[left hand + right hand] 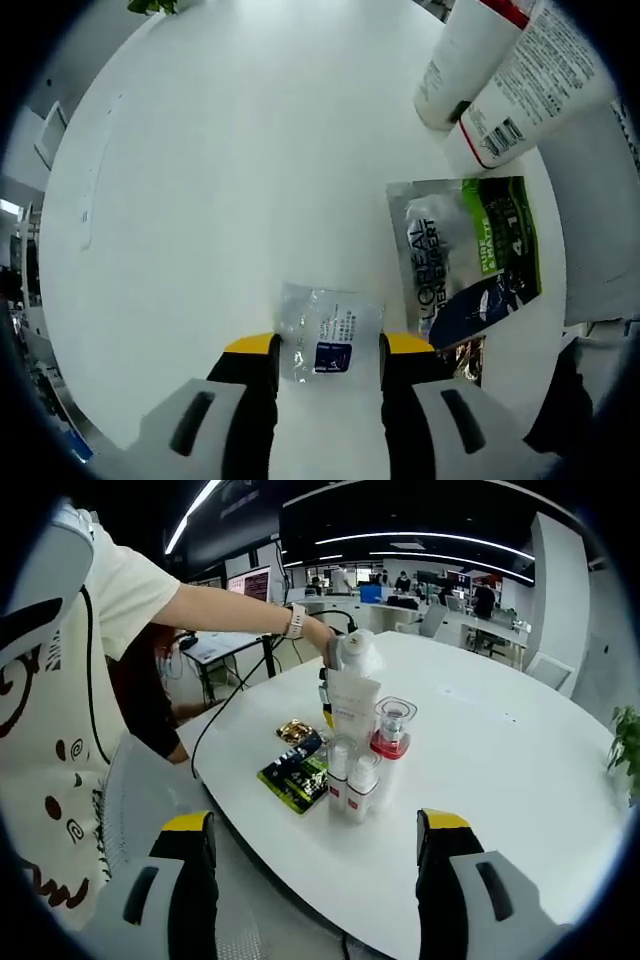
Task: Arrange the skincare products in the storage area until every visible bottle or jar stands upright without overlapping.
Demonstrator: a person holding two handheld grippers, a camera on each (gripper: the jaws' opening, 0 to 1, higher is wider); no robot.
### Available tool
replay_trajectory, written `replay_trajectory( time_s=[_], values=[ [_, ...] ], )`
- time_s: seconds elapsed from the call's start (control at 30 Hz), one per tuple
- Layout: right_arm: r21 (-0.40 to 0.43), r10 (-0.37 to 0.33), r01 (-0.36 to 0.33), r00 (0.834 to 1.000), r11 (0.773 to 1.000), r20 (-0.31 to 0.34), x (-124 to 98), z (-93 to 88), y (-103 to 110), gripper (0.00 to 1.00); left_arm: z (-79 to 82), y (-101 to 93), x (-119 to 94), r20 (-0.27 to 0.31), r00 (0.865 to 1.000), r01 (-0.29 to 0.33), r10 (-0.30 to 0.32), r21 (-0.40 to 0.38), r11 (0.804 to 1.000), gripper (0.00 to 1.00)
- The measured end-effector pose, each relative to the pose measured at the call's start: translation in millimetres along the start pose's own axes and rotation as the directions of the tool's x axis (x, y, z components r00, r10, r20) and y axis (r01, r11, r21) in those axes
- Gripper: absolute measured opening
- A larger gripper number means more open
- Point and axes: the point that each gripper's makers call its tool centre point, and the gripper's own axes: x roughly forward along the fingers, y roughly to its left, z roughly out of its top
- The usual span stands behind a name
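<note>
The left tool (328, 362) squeezes a clear bottle (328, 338) with a blue label just above the white counter (220, 180). Beside it lies a green packet (470, 255) that reads "L'OREAL". The right tool (316, 840) is wide apart, holding nothing, facing three standing bottles (362, 760).

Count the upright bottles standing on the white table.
3: a red-collared pump bottle and two smaller white bottles, left and right, in front. Others may hide behind.

Left gripper view hovers close above the table (220, 180) — right gripper view watches from off its edge.
</note>
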Motion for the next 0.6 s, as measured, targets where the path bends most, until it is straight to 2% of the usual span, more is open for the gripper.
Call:
replay_trajectory(
  time_s=[0.2, 0.4, 0.6],
  values=[
    [-0.004, -0.01, 0.01, 1.0, 1.0, 0.009, -1, 0.6, 0, 0.86, -5.5, -1.9, -10, -0.003, 1.0, -0.023, 0.023, -0.025, 0.999, 0.37],
    [-0.01, -0.019, 0.019, 0.999, 1.0, 0.027, -2, 3.6, -1, 0.9, -7.3, -21.2, -24, 0.004, 0.999, -0.046, 0.047, -0.05, 0.998, 0.37],
    [-0.033, -0.025, 0.026, 0.999, 0.999, 0.025, 0, 3.5, 0, 0.96, -16.2, -24.4, -28, 0.004, 0.999, -0.05, 0.05, -0.067, 0.997, 0.38]
  ],
)
